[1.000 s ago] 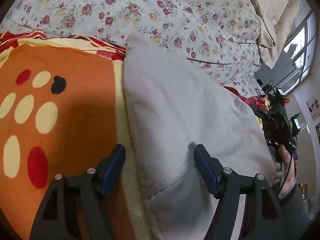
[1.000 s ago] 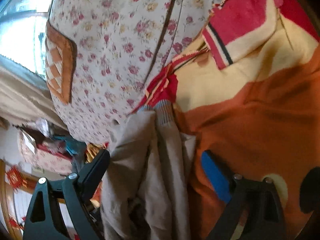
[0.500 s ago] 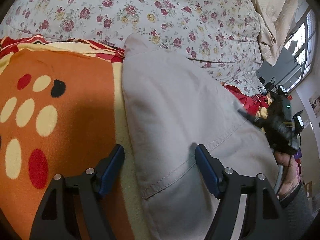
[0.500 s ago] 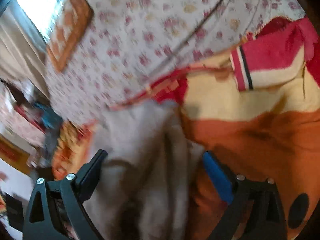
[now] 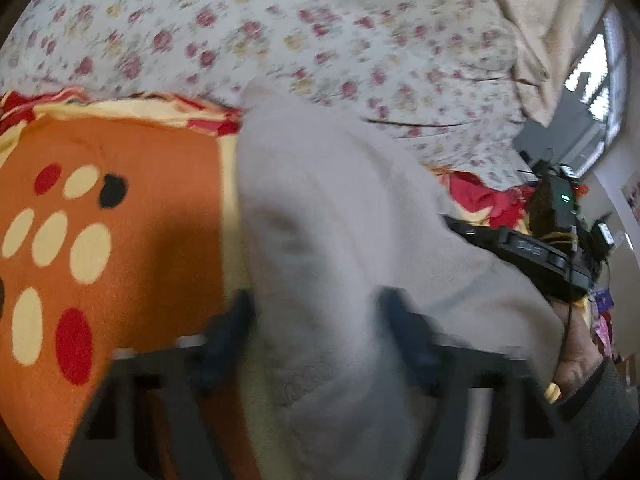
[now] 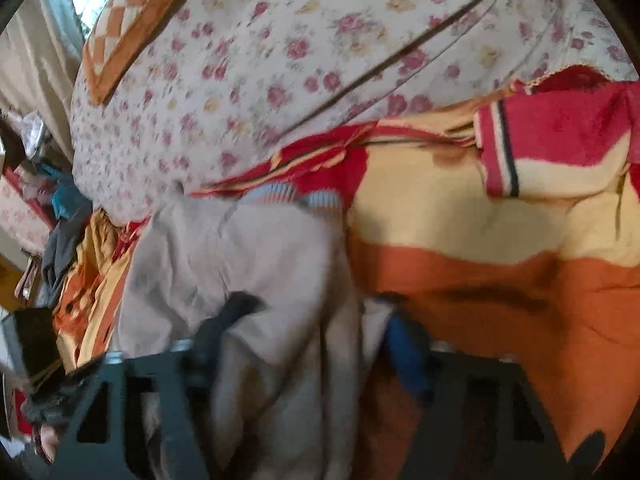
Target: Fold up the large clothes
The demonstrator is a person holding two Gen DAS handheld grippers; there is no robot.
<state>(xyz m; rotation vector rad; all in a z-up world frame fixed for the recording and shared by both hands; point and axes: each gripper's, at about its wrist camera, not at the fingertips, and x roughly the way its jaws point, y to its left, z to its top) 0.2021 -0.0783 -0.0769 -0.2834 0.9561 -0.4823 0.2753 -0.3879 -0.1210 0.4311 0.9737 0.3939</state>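
Observation:
A large beige-grey garment [image 5: 340, 216] lies folded on an orange, yellow and red blanket [image 5: 152, 208]. In the left wrist view my left gripper [image 5: 316, 320] is open, its blue-padded fingers [image 5: 232, 324] straddling the garment's near edge. The right gripper's body [image 5: 532, 248] shows at the garment's right side. In the right wrist view the garment [image 6: 248, 264] has a striped blue ribbed cuff at its far edge. My right gripper [image 6: 316, 320] is open, with bunched folds of the garment between its fingers [image 6: 404, 344]. Both views are motion-blurred.
A floral quilt [image 5: 320, 32] is piled behind the blanket, also in the right wrist view [image 6: 280, 60] with an orange checked cushion [image 6: 128, 28]. A window [image 5: 600, 76] and curtain are at far right. Cluttered clothes [image 6: 60, 232] lie off the bed's left.
Both grippers have pushed forward over the garment, which now bulges between the left fingers. The right gripper swung so more blanket and garment show. Both stay open.

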